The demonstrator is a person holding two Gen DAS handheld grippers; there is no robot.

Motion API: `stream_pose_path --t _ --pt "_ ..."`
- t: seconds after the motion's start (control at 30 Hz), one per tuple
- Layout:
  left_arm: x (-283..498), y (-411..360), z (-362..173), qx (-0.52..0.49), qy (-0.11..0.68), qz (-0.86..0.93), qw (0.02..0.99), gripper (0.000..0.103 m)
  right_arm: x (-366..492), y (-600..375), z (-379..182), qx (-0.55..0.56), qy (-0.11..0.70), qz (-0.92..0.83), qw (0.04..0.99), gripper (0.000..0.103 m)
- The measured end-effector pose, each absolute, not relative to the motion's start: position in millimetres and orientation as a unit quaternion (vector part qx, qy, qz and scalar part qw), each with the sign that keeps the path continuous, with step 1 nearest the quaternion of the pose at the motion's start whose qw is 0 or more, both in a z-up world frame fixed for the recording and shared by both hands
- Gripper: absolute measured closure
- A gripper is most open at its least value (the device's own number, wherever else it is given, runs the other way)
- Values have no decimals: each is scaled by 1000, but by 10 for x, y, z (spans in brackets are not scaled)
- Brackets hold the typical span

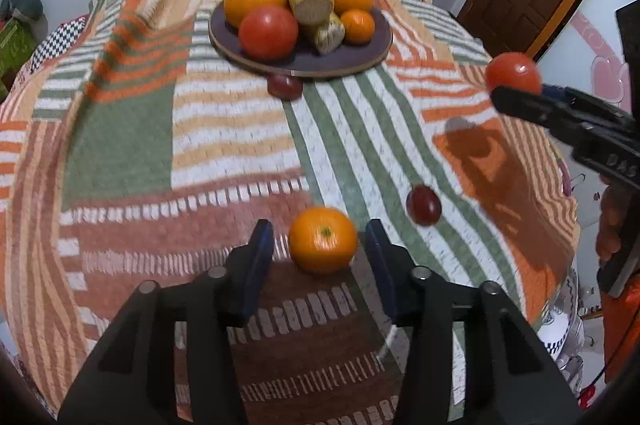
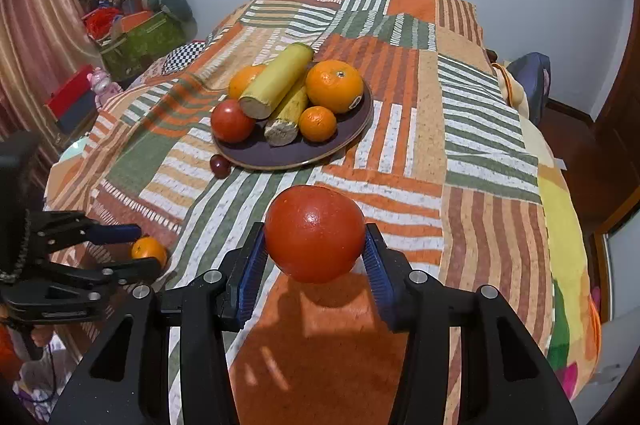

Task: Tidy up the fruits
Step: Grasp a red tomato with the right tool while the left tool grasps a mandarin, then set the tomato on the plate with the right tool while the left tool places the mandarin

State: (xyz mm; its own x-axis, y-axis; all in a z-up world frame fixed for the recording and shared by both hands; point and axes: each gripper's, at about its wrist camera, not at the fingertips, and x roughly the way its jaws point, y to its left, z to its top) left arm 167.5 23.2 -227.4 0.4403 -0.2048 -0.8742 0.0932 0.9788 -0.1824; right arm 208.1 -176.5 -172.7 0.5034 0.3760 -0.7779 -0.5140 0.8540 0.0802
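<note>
Right gripper point(image 2: 316, 249) clamps tomato point(image 2: 315, 233); left gripper point(image 1: 320, 245) (spread) flanks stem-up orange point(image 1: 323, 239).

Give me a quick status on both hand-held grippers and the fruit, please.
Right hand-held gripper shut on red tomato, lifted. Left hand-held gripper open around small orange on bedspread. Path to plate open.

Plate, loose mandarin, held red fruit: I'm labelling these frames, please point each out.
plate point(image 2: 256, 155): right wrist view, bare front rim.
loose mandarin point(image 1: 322, 239): left wrist view, top centre.
held red fruit point(image 2: 315, 233): right wrist view, front face.
</note>
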Motion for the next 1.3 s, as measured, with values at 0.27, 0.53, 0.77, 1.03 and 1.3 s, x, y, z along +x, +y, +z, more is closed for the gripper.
stream_pose_path --t 0.27,0.53,0.77,1.03,1.3 --pt "1673 216 -2249 -44 512 -83 854 68 2034 -1766 -1775 -78 431 257 861 59" --pt "1927 339 -2020 -53 484 -78 870 69 2154 -1723 -1762 -66 426 260 864 59" --pt "2295 433 -1808 -54 456 -73 885 69 2427 -1590 -1708 -60 414 266 868 59" --pt "2747 614 -1778 -56 439 -54 895 68 2761 -1402 -1704 -57 407 270 871 59" --pt "3201 905 -1994 -112 453 -54 883 68 3028 -1167 -1743 -67 403 274 871 59"
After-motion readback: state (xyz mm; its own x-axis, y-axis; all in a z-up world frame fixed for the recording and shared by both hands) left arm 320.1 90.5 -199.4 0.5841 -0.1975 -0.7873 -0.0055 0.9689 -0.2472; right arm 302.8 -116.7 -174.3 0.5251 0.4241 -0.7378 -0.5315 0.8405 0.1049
